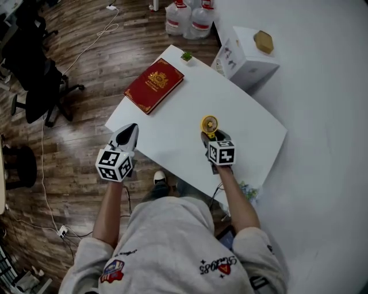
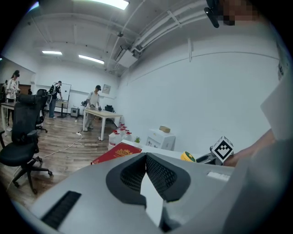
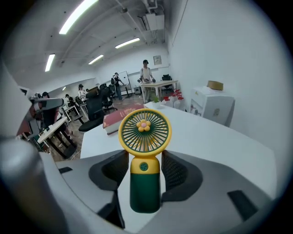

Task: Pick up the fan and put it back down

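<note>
A small hand fan point(image 3: 144, 151) with a yellow round head and a dark green handle stands upright between the jaws of my right gripper point(image 3: 144, 160), which is shut on the handle. In the head view, the fan point(image 1: 209, 124) and right gripper point(image 1: 211, 138) are over the right half of the white table point(image 1: 172, 123). My left gripper point(image 1: 127, 135) hovers at the table's near left edge, shut and holding nothing. In the left gripper view, its pads point(image 2: 146, 157) meet at the tip, and the fan's yellow head point(image 2: 187, 156) shows far right.
A red book point(image 1: 154, 85) lies at the table's far left, with a tiny potted plant point(image 1: 186, 55) at the far corner. A white box point(image 1: 244, 57) with a tan lid-like object point(image 1: 263, 41) stands behind. Water bottles point(image 1: 190, 17) and an office chair point(image 1: 40, 86) are on the wooden floor.
</note>
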### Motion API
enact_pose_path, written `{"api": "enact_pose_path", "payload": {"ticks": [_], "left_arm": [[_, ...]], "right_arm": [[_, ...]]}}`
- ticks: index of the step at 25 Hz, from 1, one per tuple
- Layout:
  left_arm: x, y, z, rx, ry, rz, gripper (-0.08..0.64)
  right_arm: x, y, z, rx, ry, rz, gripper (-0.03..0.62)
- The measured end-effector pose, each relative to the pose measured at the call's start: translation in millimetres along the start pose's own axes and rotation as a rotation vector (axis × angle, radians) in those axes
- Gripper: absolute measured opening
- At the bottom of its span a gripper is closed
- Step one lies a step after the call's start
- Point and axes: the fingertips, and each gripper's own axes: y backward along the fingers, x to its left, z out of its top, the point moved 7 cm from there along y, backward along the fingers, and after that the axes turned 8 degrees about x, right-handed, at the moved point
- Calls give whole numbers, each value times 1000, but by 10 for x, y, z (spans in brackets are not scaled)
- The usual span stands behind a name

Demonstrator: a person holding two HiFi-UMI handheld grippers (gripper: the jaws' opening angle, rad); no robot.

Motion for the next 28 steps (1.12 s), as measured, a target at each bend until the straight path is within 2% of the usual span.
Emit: {"api": "enact_pose_path", "payload": {"ticks": [8,17,20,28], "left_arm": [[-57,-38,401,-65,-61,-31,3],[-287,-33,736,-121,-118,-76,5],[-367,-42,780,-126,-130,-87,5],[-543,-56,718,-114,-138,-115,5]], "right_arm": [[65,614,683,-202,51,-27,224],[286,1466,1039,-428,107,-67,222],[297,1598,1013,-456,97,-68,221],[203,1690,822,-453,62,-98,221]]}}
